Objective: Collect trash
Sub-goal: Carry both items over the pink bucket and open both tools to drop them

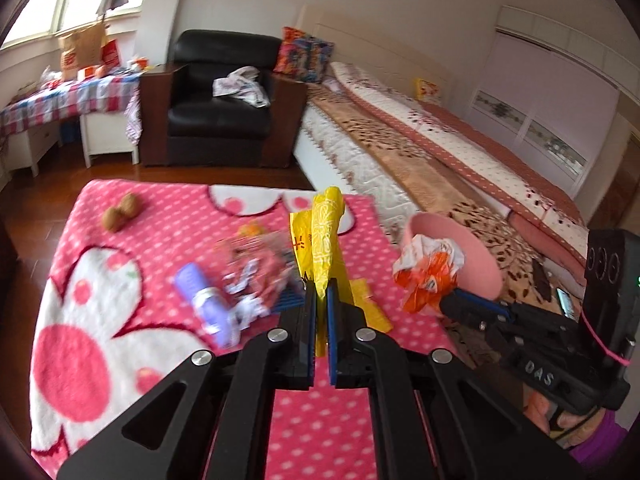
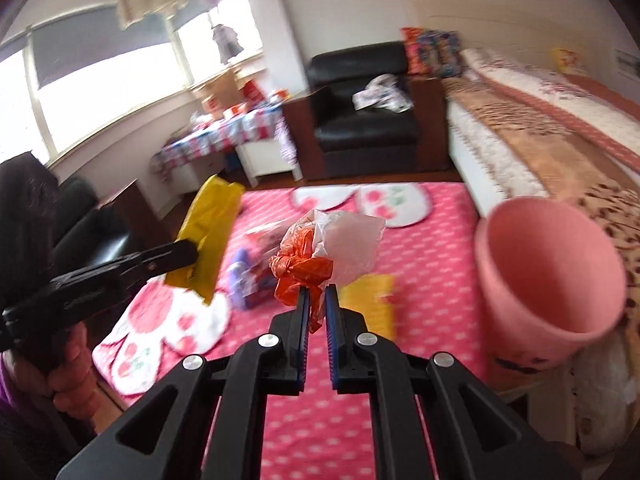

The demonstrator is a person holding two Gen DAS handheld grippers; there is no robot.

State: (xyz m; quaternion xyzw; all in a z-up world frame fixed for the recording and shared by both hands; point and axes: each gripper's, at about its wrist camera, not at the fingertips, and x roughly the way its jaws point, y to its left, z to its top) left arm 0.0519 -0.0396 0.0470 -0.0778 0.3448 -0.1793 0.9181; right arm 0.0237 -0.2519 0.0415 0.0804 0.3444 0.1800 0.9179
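My left gripper [image 1: 320, 286] is shut on a yellow plastic bag [image 1: 326, 236] that stands up above the pink rug; the right wrist view shows the same yellow plastic bag [image 2: 208, 232] at the left gripper [image 2: 192, 256]. An orange-and-white plastic bag [image 2: 320, 256] is pinched in my shut right gripper [image 2: 318, 294], lifted off the rug. From the left wrist view that orange-and-white bag [image 1: 430, 272] hangs in front of the pink bin [image 1: 476, 256], at the right gripper [image 1: 444, 300]. The pink bin [image 2: 552, 280] stands to the right, its mouth tilted toward me.
On the pink dotted rug [image 1: 168, 208] lie a purple bottle [image 1: 208, 300], crumpled red-and-white wrappers [image 1: 256, 268], a yellow flat wrapper [image 1: 370, 304] and two brown round things [image 1: 120, 212]. A bed [image 1: 440, 152] runs along the right. A black armchair [image 1: 220, 104] stands behind.
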